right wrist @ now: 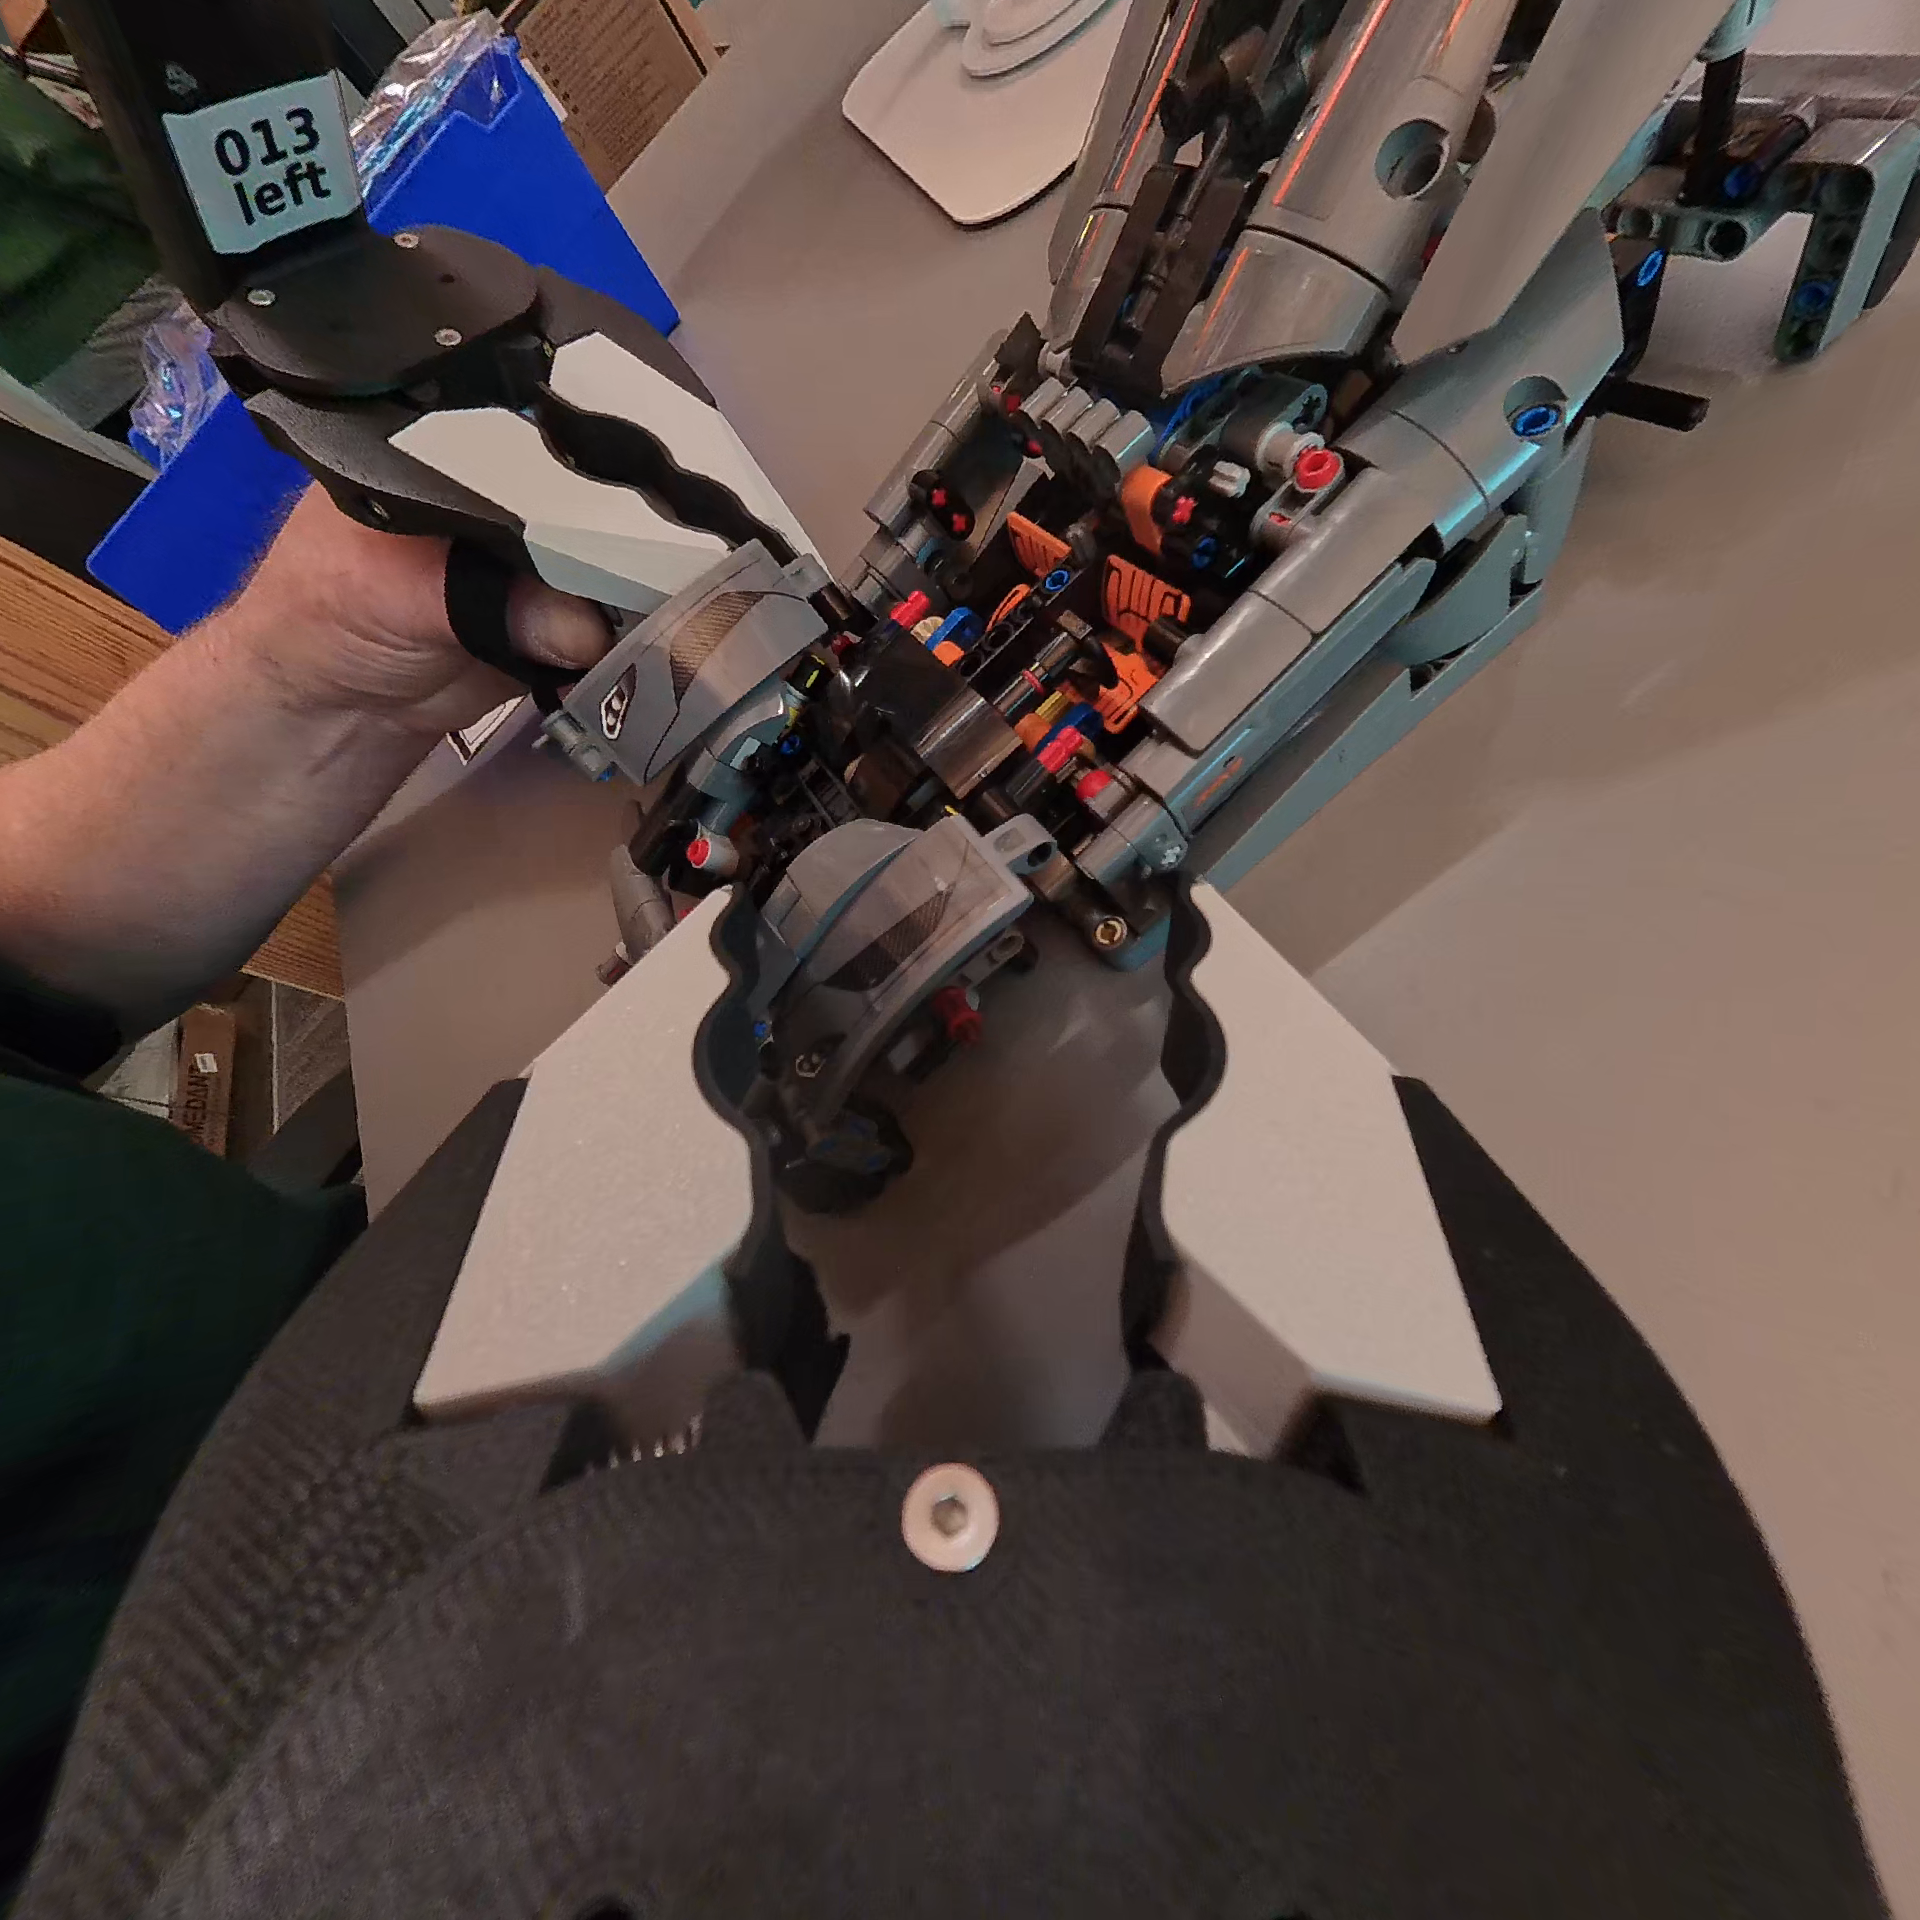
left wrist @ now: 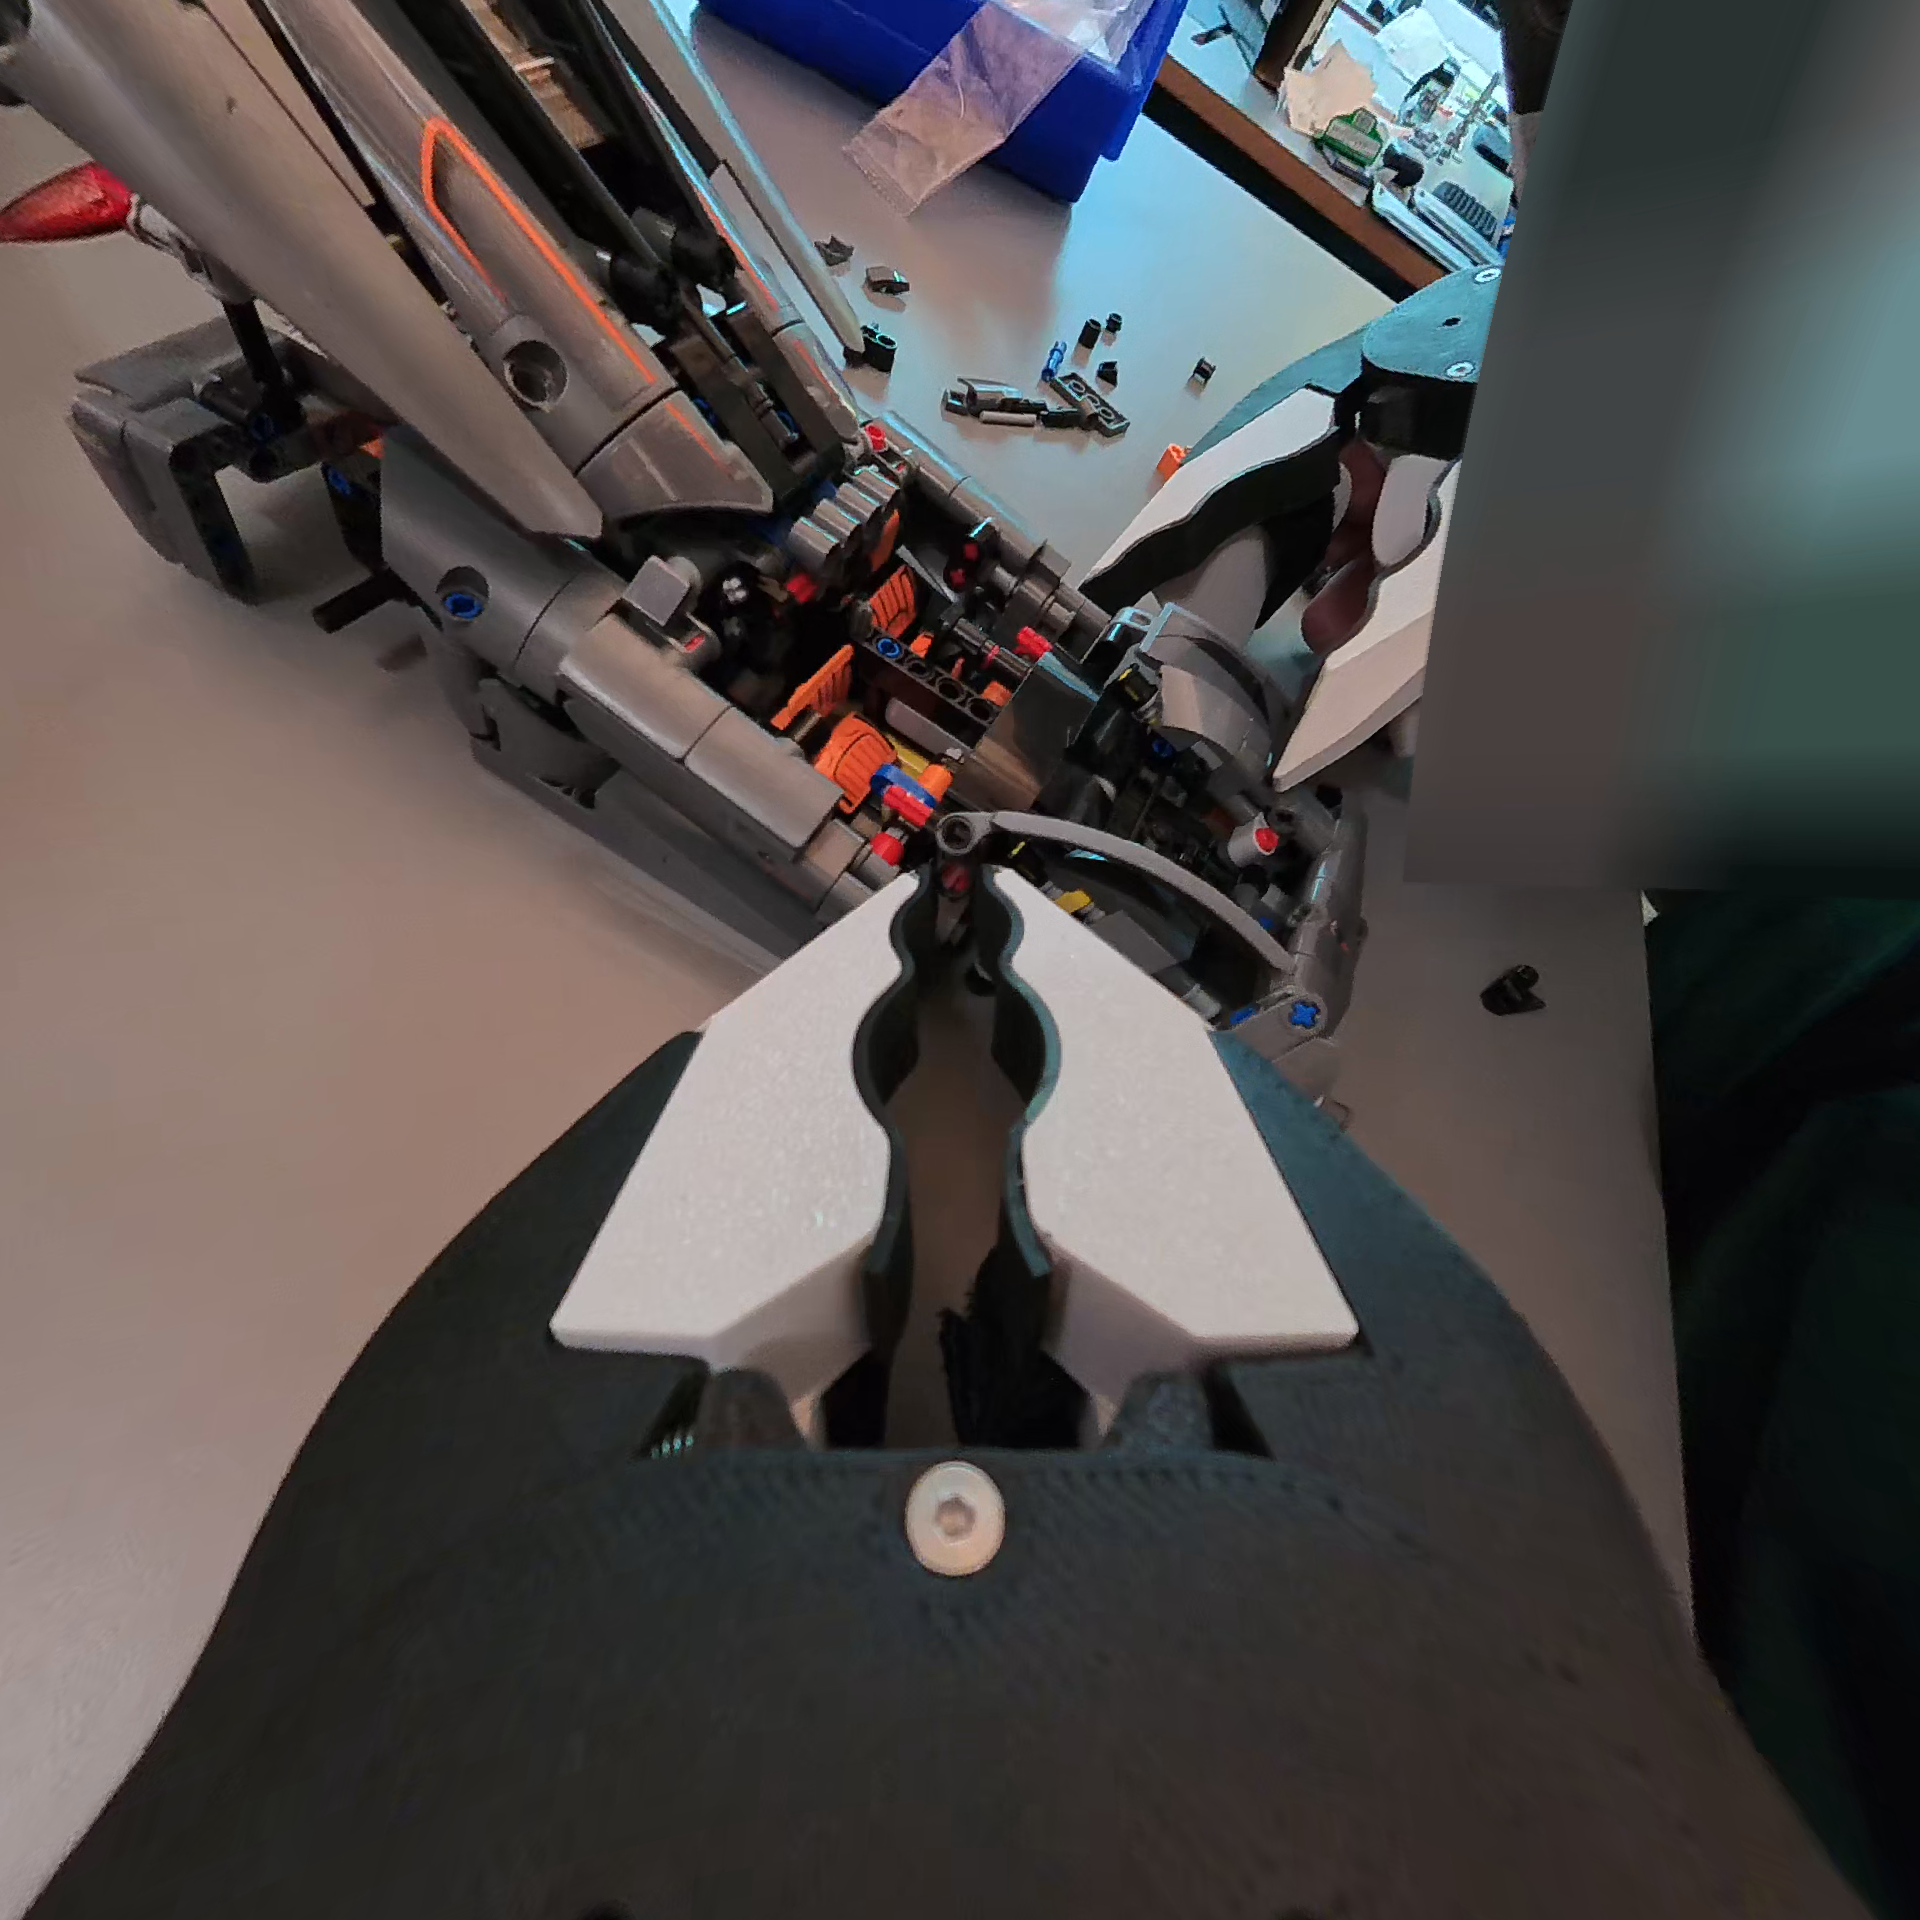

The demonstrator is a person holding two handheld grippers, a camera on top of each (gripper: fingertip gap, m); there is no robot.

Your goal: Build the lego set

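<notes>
left wrist: loose bricks [left wrist: 1039,400] | right wrist: hand [right wrist: 343,644] gripping left claw [right wrist: 800,566]

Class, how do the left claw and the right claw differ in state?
The left claw is pinched narrow on the lego model's edge; the right claw gapes wide. Nothing bulky sits in the left claw; a grey wheel arch sits between the right claw's fingers. Both have white fingers on black bodies.

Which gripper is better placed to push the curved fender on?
Probably right: the right gripper has its jaws open around the curved grey fender. The left gripper pinches the car model's edge.
</notes>
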